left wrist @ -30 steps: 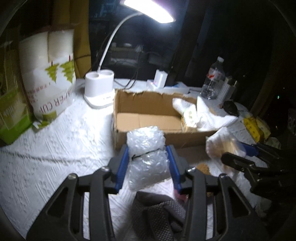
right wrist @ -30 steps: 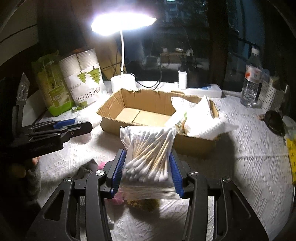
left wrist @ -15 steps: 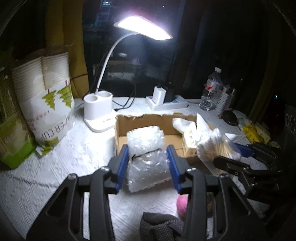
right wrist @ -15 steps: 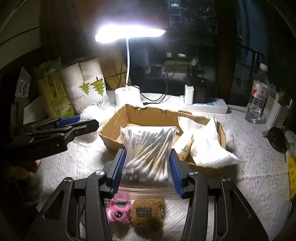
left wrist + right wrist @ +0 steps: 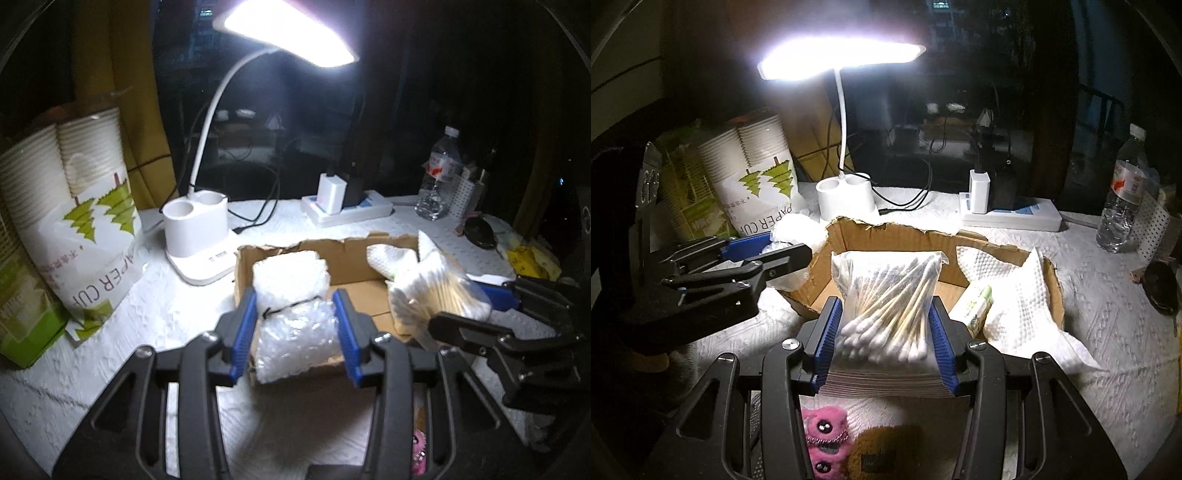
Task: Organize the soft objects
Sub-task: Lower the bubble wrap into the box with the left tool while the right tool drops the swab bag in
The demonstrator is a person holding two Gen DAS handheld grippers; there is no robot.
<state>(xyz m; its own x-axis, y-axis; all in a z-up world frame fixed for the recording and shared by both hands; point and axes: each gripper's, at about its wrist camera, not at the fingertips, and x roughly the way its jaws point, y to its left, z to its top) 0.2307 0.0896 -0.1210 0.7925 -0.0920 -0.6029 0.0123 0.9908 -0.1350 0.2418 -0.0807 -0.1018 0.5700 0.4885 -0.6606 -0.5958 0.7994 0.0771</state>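
My left gripper (image 5: 295,325) is shut on a roll of bubble wrap (image 5: 291,291) and holds it above the near left edge of the open cardboard box (image 5: 295,247). My right gripper (image 5: 884,332) is shut on a clear bag of cotton swabs (image 5: 886,299) and holds it above the box's near side (image 5: 886,236). The swab bag also shows in the left wrist view (image 5: 432,291). White paper towels (image 5: 1015,295) and a small green packet (image 5: 973,308) lie in the box's right end. A pink plush toy (image 5: 823,435) and a brown one (image 5: 886,454) lie on the table below my right gripper.
A lit white desk lamp (image 5: 195,229) stands behind the box. A paper cup pack (image 5: 74,206) and a green box (image 5: 22,317) stand at the left. A power strip (image 5: 1008,216), a water bottle (image 5: 1123,195) and a white perforated holder (image 5: 1152,229) sit at the back right.
Both grippers have risen and moved forward over the box with their loads. The grey cloth has dropped out of the left wrist view.
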